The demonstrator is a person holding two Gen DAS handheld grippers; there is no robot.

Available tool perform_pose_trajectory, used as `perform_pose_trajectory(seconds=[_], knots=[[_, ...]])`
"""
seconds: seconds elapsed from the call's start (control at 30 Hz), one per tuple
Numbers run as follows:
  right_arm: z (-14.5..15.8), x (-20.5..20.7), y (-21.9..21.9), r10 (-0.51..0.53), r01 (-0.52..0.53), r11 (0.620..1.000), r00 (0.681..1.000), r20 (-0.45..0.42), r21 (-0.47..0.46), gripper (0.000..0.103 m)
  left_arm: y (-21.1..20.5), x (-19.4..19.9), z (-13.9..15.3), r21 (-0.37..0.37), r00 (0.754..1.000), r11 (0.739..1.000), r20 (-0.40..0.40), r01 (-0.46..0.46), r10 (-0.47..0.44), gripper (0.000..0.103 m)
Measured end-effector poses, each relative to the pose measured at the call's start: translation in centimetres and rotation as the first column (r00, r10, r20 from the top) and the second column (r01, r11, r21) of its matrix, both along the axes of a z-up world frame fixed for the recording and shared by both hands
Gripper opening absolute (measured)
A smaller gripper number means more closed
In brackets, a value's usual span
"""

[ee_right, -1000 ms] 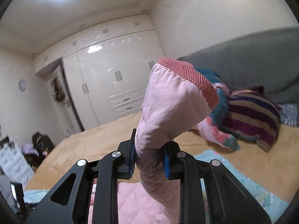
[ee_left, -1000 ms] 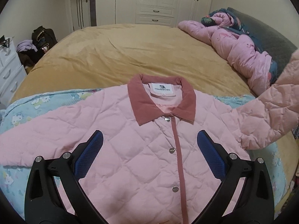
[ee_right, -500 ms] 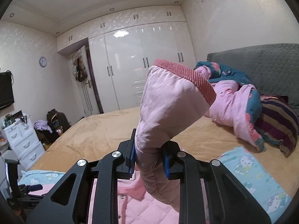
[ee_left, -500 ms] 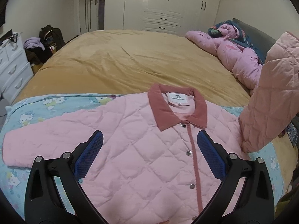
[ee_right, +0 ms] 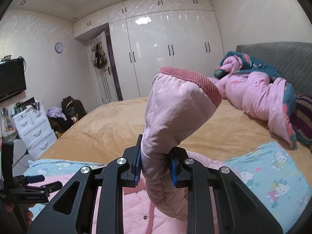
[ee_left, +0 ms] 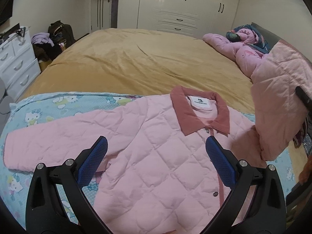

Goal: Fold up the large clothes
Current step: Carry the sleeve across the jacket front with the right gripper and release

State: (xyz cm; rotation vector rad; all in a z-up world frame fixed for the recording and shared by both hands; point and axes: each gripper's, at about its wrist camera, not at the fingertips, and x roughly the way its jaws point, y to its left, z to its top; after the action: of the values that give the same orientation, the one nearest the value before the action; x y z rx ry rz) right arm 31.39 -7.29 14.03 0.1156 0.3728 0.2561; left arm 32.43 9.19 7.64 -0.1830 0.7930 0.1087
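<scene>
the pink quilted jacket (ee_left: 156, 156) lies buttoned and face up on a hello kitty sheet (ee_left: 48, 105) on the bed (ee_left: 136, 62), its far sleeve stretched flat to the left. the left gripper (ee_left: 156, 156) hovers over the chest, fingers apart and empty. the right gripper (ee_right: 155, 167) has its fingers clamped on the raised sleeve (ee_right: 175, 113) near the cuff. the sleeve fold looks under way; next, lay it across the front. the collar label (ee_left: 200, 102) is too small to read.
</scene>
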Motion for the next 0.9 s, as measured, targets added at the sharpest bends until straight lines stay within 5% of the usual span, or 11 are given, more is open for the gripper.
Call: perform_pose_trajectory(seconds=[0.4, 0.7, 0.9], knots=[[-8.8, 1.4, 7.0, 0.084, -0.094, 0.993, 0.985, -0.150, -0.064, 0.022, 2.9, 0.4, -2.7, -0.065, 0.998, 0.997, -0.035, -0.046, 0.044, 0.094], [-14.1, 1.0, 11.6, 0.170, -0.199, 0.975, 0.957, -0.236, -0.103, 0.028, 4.5, 0.9, -5.2, -0.194, 0.997, 0.980, -0.065, -0.049, 0.037, 0.094], [-16.4, -0.2, 15.7, 0.243, -0.303, 0.937, 0.923, -0.299, -0.172, 0.039, 5.3, 1.5, -6.7, -0.325, 0.997, 0.945, -0.075, -0.043, 0.019, 0.094]])
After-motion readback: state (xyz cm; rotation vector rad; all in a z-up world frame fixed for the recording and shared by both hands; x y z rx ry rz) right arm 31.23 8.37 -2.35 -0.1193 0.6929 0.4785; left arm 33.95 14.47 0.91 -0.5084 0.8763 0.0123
